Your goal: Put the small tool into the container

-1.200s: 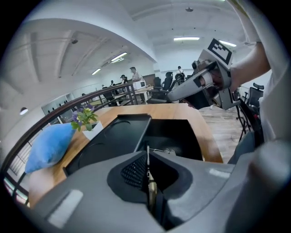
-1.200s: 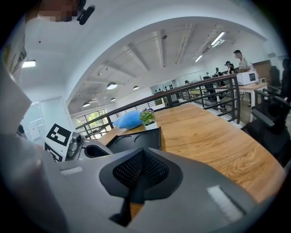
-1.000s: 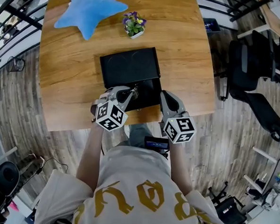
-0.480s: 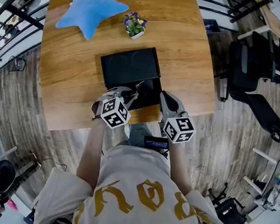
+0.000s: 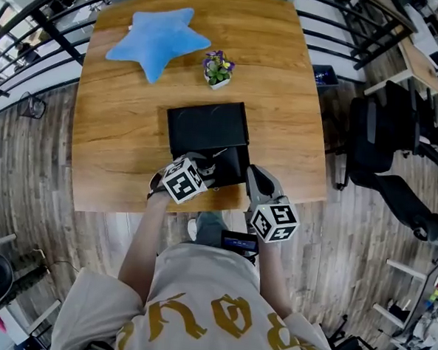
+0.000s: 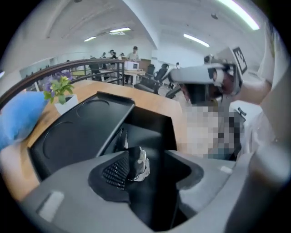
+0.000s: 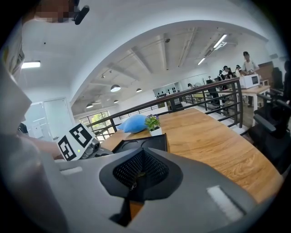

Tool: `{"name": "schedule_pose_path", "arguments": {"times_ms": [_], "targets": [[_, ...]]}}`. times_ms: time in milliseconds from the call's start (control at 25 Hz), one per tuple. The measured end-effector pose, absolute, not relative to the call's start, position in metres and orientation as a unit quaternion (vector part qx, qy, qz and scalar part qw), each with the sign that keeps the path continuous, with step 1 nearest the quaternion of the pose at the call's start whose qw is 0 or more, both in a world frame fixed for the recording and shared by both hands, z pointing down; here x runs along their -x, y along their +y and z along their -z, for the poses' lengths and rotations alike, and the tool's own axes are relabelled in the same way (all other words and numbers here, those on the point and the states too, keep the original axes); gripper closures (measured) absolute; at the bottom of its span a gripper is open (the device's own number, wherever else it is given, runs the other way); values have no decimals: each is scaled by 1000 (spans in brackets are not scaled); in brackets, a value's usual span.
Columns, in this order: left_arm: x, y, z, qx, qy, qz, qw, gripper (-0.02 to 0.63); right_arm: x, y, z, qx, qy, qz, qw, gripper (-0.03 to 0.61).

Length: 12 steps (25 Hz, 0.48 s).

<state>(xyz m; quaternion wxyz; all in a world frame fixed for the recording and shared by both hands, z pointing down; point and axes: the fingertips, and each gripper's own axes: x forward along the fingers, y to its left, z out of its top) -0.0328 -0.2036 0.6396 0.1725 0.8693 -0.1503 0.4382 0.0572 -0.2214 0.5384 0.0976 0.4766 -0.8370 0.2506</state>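
Left tongs point(image 6: 145, 170) grasp the small tool point(image 6: 137, 164) upright, directly above the open black container point(image 6: 150, 132) at twelve o'clock, while right tongs point(image 7: 138, 175) sit clenched, empty, at the bench point(image 5: 118, 127) edge.

wooden table point(image 5: 117, 142) | blue star cushion point(image 5: 159, 41) | potted plant point(image 5: 218, 67) | black container point(image 5: 207, 129)

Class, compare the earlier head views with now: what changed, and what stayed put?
The left gripper, still holding the small tool, moved forward over the open black container. Nothing was released. The right gripper, shut, stayed at the table edge; blue star cushion and plant unmoved.
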Motion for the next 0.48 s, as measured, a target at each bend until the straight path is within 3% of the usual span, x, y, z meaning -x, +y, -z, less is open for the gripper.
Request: {"name": "schedule_pose_path", "arguments": {"times_ms": [240, 480], "targets": [[53, -213, -608, -878, -246, -325, 251, 377, -44, -209, -518, -465, -852, -215, 108, 555], [79, -209, -549, -883, -345, -194, 253, 379, -22, -187, -503, -443, -870, -175, 126, 555]]}}
